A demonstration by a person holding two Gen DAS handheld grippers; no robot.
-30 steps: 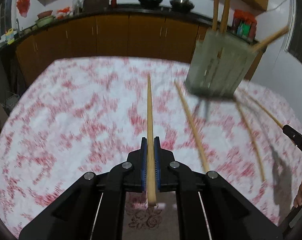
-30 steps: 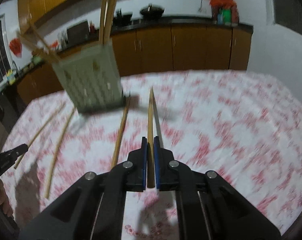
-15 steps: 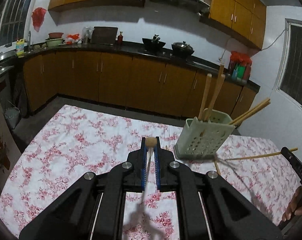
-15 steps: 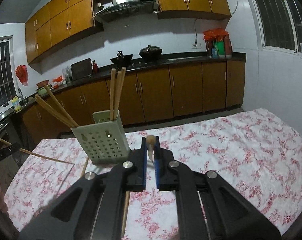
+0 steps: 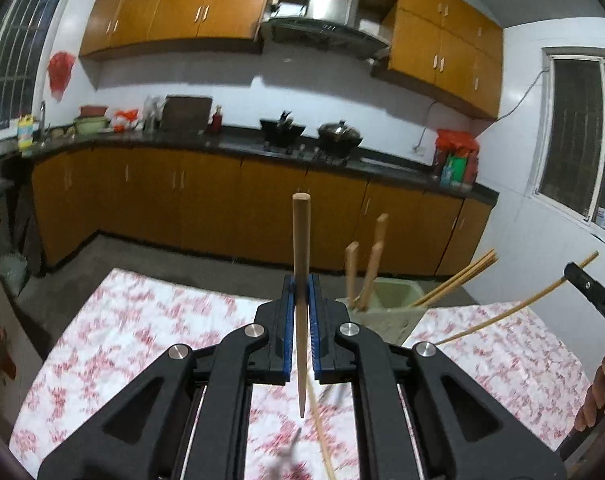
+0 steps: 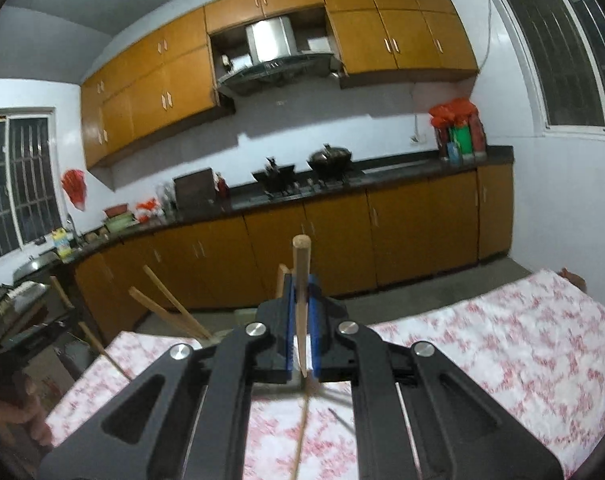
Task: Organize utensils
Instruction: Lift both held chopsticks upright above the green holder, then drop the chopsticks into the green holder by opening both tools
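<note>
Both grippers raised, each clamped on one chopstick

The left gripper (image 5: 301, 300) pinches a wooden chopstick (image 5: 301, 264) upright between its blue pads, thick end above the fingertips. The pale green utensil holder (image 5: 386, 312), with chopsticks leaning in it, stands just right of those fingers on the floral tablecloth (image 5: 134, 320). The right gripper (image 6: 301, 308) grips its own chopstick (image 6: 301, 276) likewise; another chopstick (image 6: 302, 432) lies on the cloth below its fingers.

The only letters to read are "DAS", in white on the black right gripper (image 5: 594, 292) at the edge of the left view. The rest of that word is cut off.
</note>
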